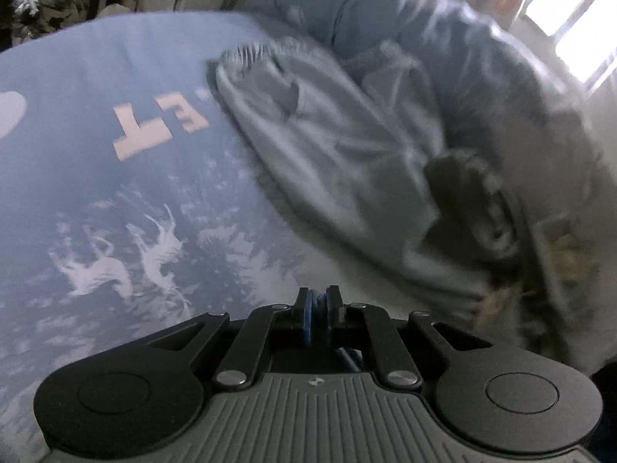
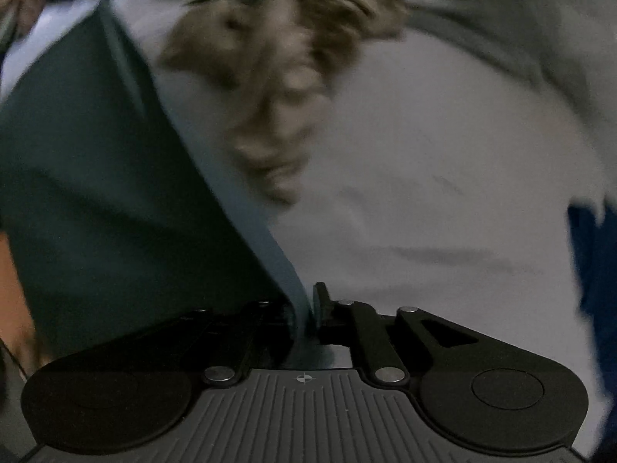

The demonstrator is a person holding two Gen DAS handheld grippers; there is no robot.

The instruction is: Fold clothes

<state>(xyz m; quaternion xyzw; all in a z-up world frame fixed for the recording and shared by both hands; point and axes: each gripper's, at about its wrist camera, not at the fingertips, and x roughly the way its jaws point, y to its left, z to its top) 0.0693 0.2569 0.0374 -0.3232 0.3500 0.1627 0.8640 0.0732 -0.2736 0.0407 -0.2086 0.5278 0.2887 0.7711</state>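
Observation:
A light blue sweatshirt [image 1: 115, 177] with white letters and a white deer print fills the left of the left wrist view. My left gripper [image 1: 318, 305] is shut on its blue fabric at the near edge. A grey-blue sleeve [image 1: 327, 146] lies crumpled to the right. In the right wrist view my right gripper [image 2: 306, 308] is shut on a fold of the blue-green fabric [image 2: 270, 239], which hangs down to the left as a dark sheet [image 2: 96, 173]. Both views are motion-blurred.
A pile of grey and dark clothes [image 1: 462, 88] lies behind the sleeve. A brown patterned item [image 2: 285, 77] lies on the pale surface [image 2: 443, 154]. A bright window [image 1: 570, 15] is at the far right.

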